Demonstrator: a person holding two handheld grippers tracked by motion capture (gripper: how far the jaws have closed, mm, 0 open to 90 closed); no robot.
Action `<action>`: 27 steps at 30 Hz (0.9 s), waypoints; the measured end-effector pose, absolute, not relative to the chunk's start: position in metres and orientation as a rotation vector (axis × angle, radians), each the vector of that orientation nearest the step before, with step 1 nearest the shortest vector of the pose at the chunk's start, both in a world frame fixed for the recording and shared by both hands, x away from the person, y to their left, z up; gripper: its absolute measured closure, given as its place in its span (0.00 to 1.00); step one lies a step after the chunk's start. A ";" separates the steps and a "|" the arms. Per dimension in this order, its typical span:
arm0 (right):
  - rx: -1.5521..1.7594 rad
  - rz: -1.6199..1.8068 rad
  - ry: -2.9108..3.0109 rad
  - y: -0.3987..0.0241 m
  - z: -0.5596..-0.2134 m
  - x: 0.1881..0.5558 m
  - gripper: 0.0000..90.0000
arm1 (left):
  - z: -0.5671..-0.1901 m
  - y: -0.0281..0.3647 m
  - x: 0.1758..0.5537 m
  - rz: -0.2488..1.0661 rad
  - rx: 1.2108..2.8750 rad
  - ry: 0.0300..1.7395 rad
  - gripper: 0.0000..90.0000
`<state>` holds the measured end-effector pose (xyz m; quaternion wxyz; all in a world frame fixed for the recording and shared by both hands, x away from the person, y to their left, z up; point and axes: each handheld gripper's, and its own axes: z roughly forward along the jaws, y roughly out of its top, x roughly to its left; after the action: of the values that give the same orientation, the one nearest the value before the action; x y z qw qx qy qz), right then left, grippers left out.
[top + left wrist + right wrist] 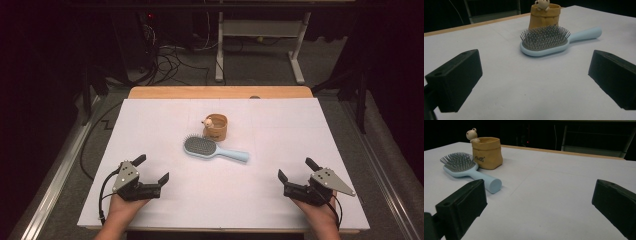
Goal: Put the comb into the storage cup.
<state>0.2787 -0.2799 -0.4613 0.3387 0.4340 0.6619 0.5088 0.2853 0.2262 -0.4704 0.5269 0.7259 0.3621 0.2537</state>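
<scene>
Lying bristles-up near the middle of the white-covered table (165, 130), the pale blue plastic hairbrush (215, 149) points its handle toward the right edge. Just behind it, toward the far edge, stands a small tan pouch-shaped holder (216, 127) with a little cream figure (206, 121) perched on its rim. Down by the near edge, the left gripper (153, 169) and the right gripper (297, 168) rest well apart, each held in a hand, jaws spread wide with nothing between them.
</scene>
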 end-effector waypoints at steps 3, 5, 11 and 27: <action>1.120 1.320 1.724 -0.280 -0.461 0.278 0.00 | -0.470 0.227 0.285 0.608 1.726 0.871 0.00; 1.122 1.322 1.721 -0.280 -0.460 0.278 0.00 | -0.470 0.228 0.285 0.608 1.716 0.874 0.00; 1.121 1.324 1.720 -0.279 -0.460 0.278 0.00 | -0.467 0.230 0.282 0.610 1.673 0.835 0.00; 1.112 1.321 1.728 -0.277 -0.460 0.278 0.00 | -0.465 0.233 0.278 0.665 1.591 0.764 0.00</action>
<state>0.2779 -0.2770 -0.4601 0.3425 0.4279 0.6645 0.5080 0.2775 0.2329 -0.4646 0.5873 0.6826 0.3280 0.2855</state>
